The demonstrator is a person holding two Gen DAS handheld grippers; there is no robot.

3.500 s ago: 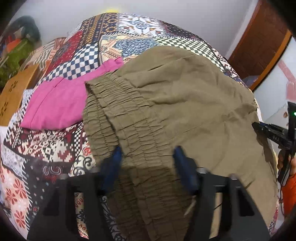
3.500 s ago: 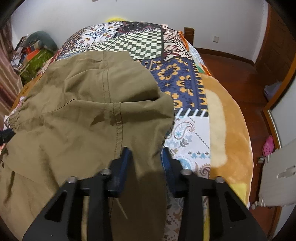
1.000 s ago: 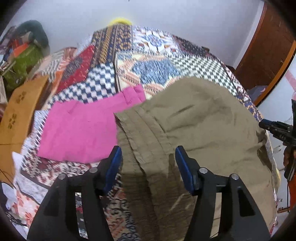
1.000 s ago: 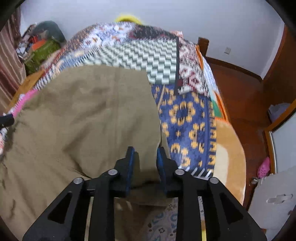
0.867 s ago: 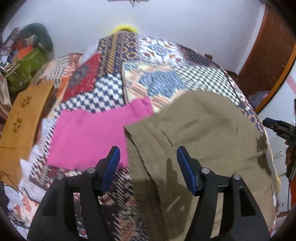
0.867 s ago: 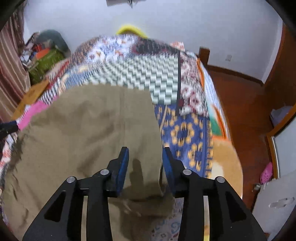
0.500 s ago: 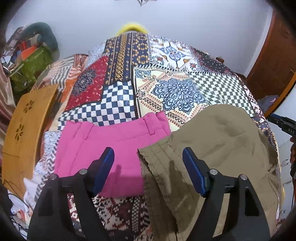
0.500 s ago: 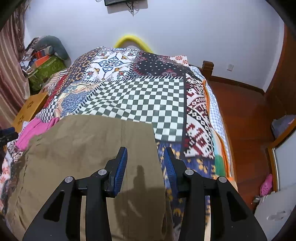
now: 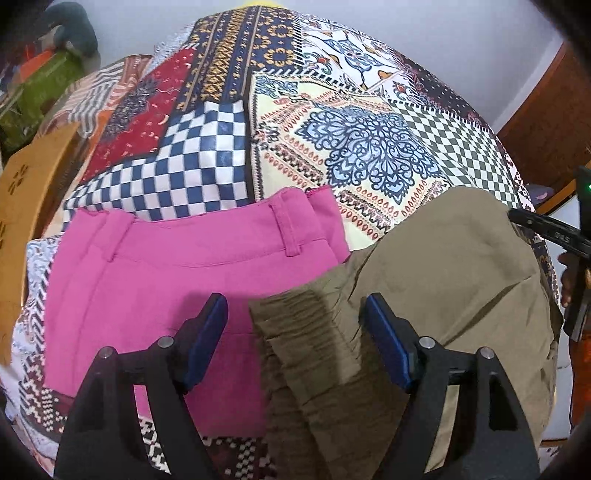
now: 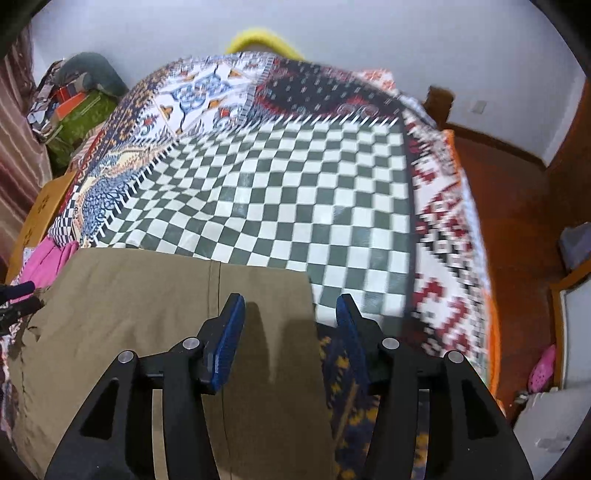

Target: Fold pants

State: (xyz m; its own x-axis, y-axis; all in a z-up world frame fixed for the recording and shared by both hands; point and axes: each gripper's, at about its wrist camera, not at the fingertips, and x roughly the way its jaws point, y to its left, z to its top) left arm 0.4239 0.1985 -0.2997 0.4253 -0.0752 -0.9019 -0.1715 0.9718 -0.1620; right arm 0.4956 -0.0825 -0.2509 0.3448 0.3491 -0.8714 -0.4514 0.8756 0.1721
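right tongs (image 10: pixel 290 332) opening, empty; olive pants (image 10: pixel 147 302) folded on quilt (image 10: pixel 295 192)

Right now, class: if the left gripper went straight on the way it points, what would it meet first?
Most likely the olive pants' gathered waistband between the left gripper's open fingers; depth is hard to judge.

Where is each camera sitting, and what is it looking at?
Left wrist view: it sits on the left gripper, looking down its open fingers at the olive pants, the pink pants and the patchwork bedspread; the right gripper shows at the right edge.
Right wrist view: it sits on the right gripper, whose jaws are opening, looking down over the olive pants' corner and the checkered bedspread, toward the wall.
Both views share the olive pants, the pink pants and the bedspread.
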